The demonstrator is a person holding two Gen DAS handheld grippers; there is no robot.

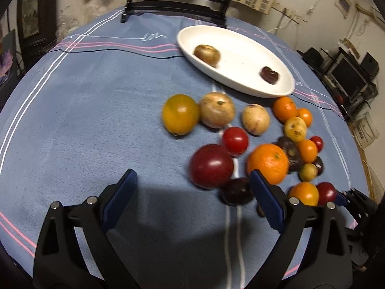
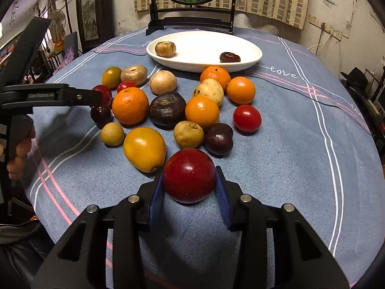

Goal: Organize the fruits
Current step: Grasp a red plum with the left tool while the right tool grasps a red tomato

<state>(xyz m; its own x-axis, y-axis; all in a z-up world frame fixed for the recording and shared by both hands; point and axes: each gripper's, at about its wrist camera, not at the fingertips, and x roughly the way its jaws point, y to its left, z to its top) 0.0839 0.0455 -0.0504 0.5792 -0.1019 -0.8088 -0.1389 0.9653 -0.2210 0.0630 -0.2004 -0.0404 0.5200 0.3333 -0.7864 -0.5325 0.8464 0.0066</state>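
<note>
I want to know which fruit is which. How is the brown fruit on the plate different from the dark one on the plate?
The tan-brown fruit is bigger and rounder; the dark maroon fruit is smaller and flatter. The tan-brown fruit looks pale and dull, while the dark maroon fruit looks nearly black and glossy. The tan-brown one sits at the plate's left end in the right wrist view, the dark maroon one near its right end. Both rest apart on the white oval plate.

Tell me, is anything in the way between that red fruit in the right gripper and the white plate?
Yes. The right gripper is shut on the round dark red fruit, and the cluster of loose fruit lies between it and the oval white plate, starting with the tan round fruit just ahead. A high carry should clear them.
</note>
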